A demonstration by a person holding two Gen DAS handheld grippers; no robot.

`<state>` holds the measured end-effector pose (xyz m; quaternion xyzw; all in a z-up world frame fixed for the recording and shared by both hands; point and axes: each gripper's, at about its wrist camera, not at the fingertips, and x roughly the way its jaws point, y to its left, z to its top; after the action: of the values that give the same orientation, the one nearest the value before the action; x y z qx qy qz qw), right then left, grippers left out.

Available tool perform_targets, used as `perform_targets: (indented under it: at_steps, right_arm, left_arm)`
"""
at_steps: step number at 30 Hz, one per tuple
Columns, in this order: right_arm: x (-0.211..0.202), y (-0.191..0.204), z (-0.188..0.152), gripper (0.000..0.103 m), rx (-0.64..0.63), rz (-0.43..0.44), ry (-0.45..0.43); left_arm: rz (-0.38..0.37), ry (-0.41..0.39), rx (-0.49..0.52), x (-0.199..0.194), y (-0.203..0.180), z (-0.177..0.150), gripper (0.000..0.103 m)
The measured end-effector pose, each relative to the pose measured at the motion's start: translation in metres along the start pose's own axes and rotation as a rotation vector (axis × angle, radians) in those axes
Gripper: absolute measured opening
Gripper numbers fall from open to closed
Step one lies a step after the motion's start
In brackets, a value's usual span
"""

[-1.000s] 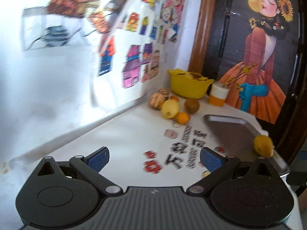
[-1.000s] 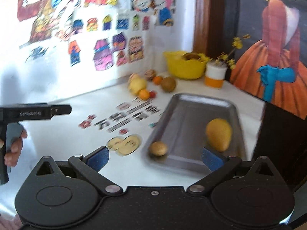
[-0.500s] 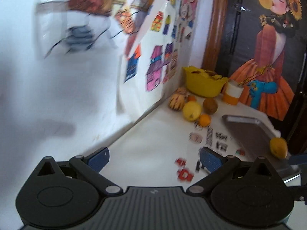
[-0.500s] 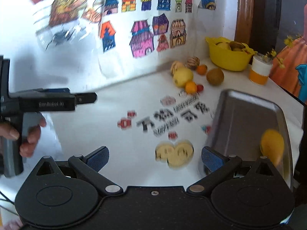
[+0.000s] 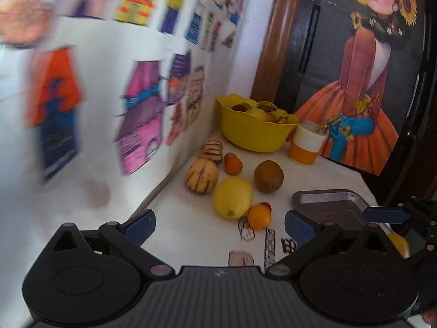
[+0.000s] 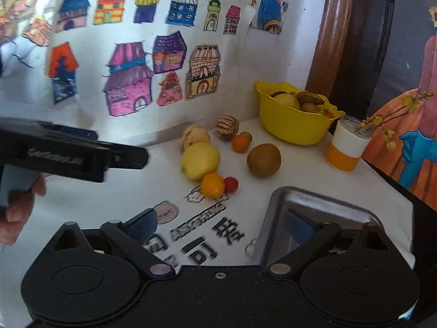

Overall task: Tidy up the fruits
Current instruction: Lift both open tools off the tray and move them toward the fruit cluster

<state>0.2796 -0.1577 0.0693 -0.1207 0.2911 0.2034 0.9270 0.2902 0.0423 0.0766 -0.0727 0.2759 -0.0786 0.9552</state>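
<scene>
Loose fruit lies near the wall corner: a big yellow fruit (image 5: 232, 198) (image 6: 200, 161), a small orange one (image 5: 259, 216) (image 6: 212, 185) touching it, a red cherry tomato (image 6: 231, 184), a brown round fruit (image 5: 268, 176) (image 6: 263, 160), two striped fruits (image 5: 202, 176) (image 6: 227, 127) and another small orange (image 5: 233, 164). My left gripper (image 5: 218, 228) is open, just short of the yellow fruit. My right gripper (image 6: 221, 224) is open and holds nothing, its right finger over the metal tray (image 6: 327, 207). A yellow fruit (image 5: 398, 243) lies in the tray, partly hidden.
A yellow bowl (image 5: 255, 131) (image 6: 292, 120) full of fruit stands in the corner, beside an orange-and-white cup (image 6: 348, 147) with a flower sprig. Drawings cover the white wall on the left. The printed tablecloth ends at a dark edge on the right. A hand (image 6: 16, 210) holds the left gripper's handle.
Both grippers have moved forward toward the loose fruit by the wall. The fruit in the tray has dropped out of the right wrist view.
</scene>
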Motion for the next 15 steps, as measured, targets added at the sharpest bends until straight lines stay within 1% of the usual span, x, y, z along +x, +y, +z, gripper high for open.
perform_targets:
  at_steps: [3, 8, 11, 15]
  right_arm:
    - [0.019, -0.002, 0.001, 0.091, -0.035, 0.025, 0.006]
    - [0.047, -0.004, 0.007, 0.076, -0.070, 0.081, 0.034]
    - [0.062, -0.005, 0.012, 0.070, -0.076, 0.099, 0.045]
    - [0.079, -0.003, 0.018, 0.068, -0.074, 0.109, 0.051]
  left_arm:
    - [-0.011, 0.007, 0.013, 0.030, -0.001, 0.008, 0.102]
    - [-0.031, 0.032, -0.001, 0.070, 0.005, 0.017, 0.102]
    - [-0.062, 0.042, -0.040, 0.084, 0.012, 0.021, 0.102]
    - [-0.094, 0.031, -0.101, 0.098, 0.021, 0.021, 0.102]
